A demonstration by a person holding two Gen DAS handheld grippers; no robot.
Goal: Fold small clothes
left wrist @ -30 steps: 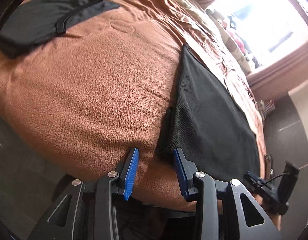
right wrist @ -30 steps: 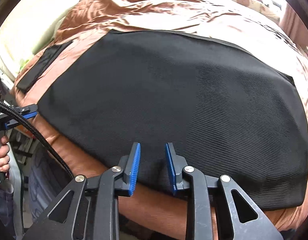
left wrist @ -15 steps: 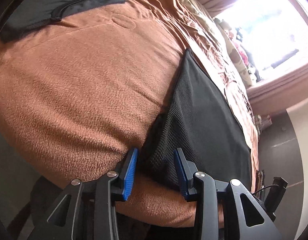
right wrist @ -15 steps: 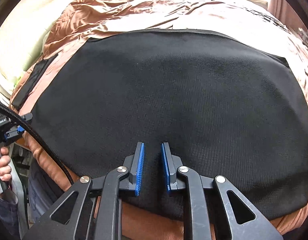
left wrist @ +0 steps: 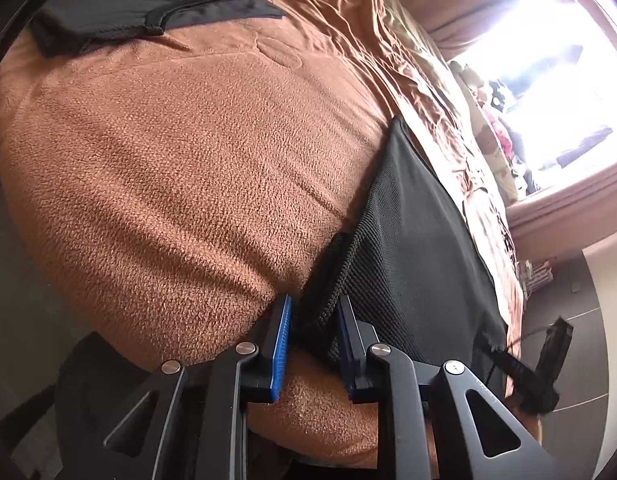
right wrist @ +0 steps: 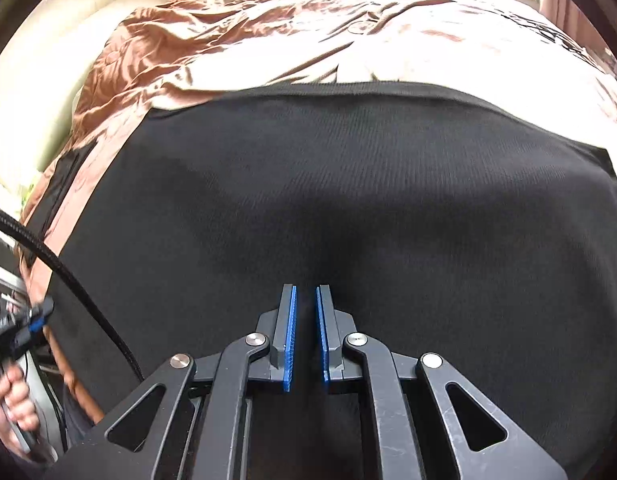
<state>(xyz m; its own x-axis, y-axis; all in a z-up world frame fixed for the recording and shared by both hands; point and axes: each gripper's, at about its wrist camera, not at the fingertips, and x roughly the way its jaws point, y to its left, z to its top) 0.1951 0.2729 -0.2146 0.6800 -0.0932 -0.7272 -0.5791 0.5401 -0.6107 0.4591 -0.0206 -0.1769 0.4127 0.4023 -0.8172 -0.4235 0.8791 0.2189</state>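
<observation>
Black knit cloth (right wrist: 348, 200) lies spread flat on the brown fleece blanket (left wrist: 180, 168) of the bed, filling the middle of the right wrist frame. At lower centre of the left wrist frame, the left hand-held gripper (left wrist: 313, 320) straddles the cloth's raised corner, jaws spread. The right hand-held gripper (right wrist: 305, 320) rests on the cloth's near edge, jaws narrowly parted. Another dark garment (left wrist: 128, 4) lies upper left.

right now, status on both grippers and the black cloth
Left gripper open, fingers astride the black cloth's near corner. Right gripper nearly closed over the cloth's near edge, grip not confirmed. Cloth flat on the brown blanket. Nothing in the way.
</observation>
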